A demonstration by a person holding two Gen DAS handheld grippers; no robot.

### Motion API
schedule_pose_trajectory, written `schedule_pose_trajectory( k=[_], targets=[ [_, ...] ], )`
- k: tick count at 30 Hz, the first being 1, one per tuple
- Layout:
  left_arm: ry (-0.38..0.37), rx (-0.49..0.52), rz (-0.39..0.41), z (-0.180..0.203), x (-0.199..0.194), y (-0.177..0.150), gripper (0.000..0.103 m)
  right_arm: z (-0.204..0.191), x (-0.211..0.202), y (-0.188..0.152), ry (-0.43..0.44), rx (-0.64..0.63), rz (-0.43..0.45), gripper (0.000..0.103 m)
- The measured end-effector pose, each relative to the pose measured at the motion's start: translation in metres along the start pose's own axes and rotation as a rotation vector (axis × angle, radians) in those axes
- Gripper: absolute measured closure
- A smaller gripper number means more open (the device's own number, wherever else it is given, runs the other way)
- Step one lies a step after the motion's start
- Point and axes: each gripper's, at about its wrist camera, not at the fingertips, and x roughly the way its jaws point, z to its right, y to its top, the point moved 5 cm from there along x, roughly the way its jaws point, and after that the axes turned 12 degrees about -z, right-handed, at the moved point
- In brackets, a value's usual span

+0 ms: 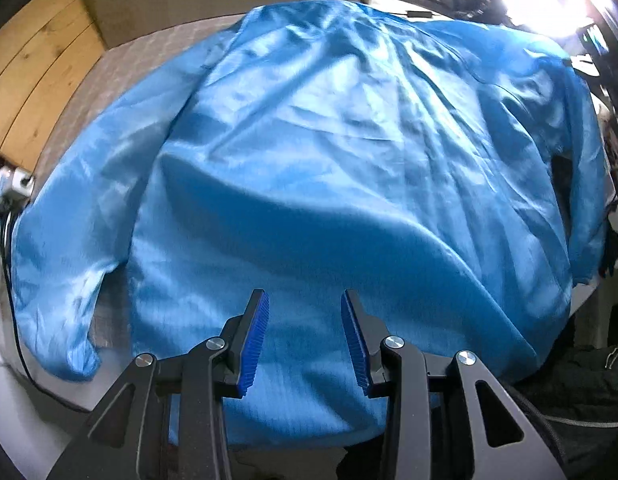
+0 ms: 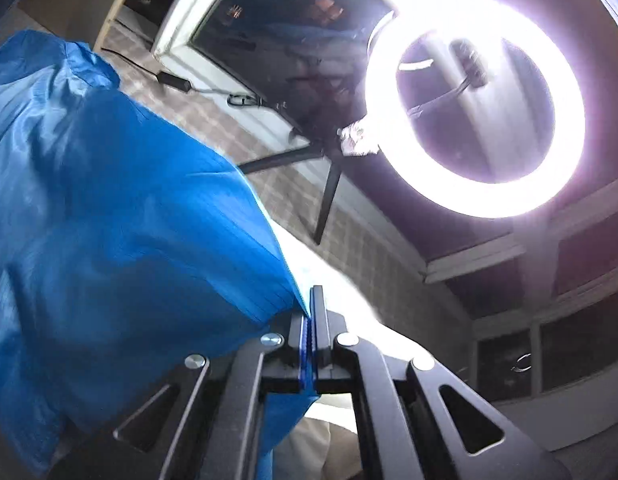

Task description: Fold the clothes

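Spreading across most of our patterned grey counter (image 1: 109,56), the shiny blue long-sleeved garment (image 1: 349,160) lies flat and wrinkled, its sleeves trailing down toward the left and right counter edges. Bare counter shows only in a strip at the far left, and beyond the cloth in the right view. Our left tongs (image 1: 305,340) stand partly apart over the near hem, nothing between the ribbed blue pads. Our right tongs (image 2: 312,320) are pressed together on a pinch of the garment's edge, lifted near a glowing ring lamp (image 2: 475,112).
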Motion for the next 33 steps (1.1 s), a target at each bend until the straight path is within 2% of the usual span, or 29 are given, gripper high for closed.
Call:
schedule_pose_trajectory(
  k=[2, 3, 4, 6, 8, 11, 12, 15, 18, 20, 23, 25, 31, 33],
  targets=[
    [-0.003, -0.030, 0.003, -0.006, 0.000, -0.007, 0.067, -0.009, -0.015, -0.004, 0.035, 0.009, 0.051, 0.098],
    [-0.002, -0.040, 0.004, -0.008, 0.000, -0.009, 0.067, -0.015, -0.024, -0.007, 0.053, 0.012, 0.079, 0.090],
    [0.002, -0.049, 0.007, -0.009, 0.000, -0.011, 0.067, -0.020, -0.033, -0.010, 0.071, 0.015, 0.107, 0.073],
    [0.011, -0.063, 0.017, -0.011, -0.002, -0.013, 0.067, -0.033, -0.059, -0.012, 0.120, 0.022, 0.175, 0.055],
    [0.013, -0.070, 0.029, -0.008, -0.004, -0.013, 0.067, -0.047, -0.086, -0.015, 0.210, 0.039, 0.220, 0.055],
    [0.034, -0.056, 0.038, 0.001, -0.003, -0.008, 0.067, -0.090, -0.127, -0.017, 0.443, 0.020, 0.264, 0.055],
    [0.041, -0.048, 0.040, 0.005, -0.002, -0.006, 0.067, -0.112, -0.134, -0.018, 0.493, -0.009, 0.264, 0.055],
    [0.054, -0.016, 0.045, 0.022, 0.001, 0.005, 0.067, -0.190, -0.140, -0.018, 0.603, -0.123, 0.237, 0.055],
    [0.064, 0.031, 0.058, 0.044, 0.005, 0.020, 0.067, -0.252, -0.125, -0.019, 0.665, -0.197, 0.164, 0.055],
    [0.059, 0.064, 0.060, 0.061, 0.010, 0.031, 0.066, -0.277, -0.105, -0.018, 0.681, -0.210, 0.115, 0.055],
    [0.070, 0.116, 0.053, 0.081, 0.022, 0.045, 0.066, -0.300, -0.073, -0.015, 0.619, -0.226, 0.065, 0.055],
    [0.070, 0.132, 0.033, 0.088, 0.033, 0.050, 0.066, -0.301, -0.054, -0.015, 0.591, -0.222, 0.030, 0.056],
    [0.112, 0.101, -0.054, 0.067, 0.065, 0.042, 0.066, -0.284, -0.024, -0.012, 0.561, -0.190, -0.008, 0.056],
    [0.112, 0.081, -0.064, 0.054, 0.069, 0.033, 0.061, -0.280, -0.018, -0.009, 0.533, -0.189, -0.001, 0.056]
  ],
)
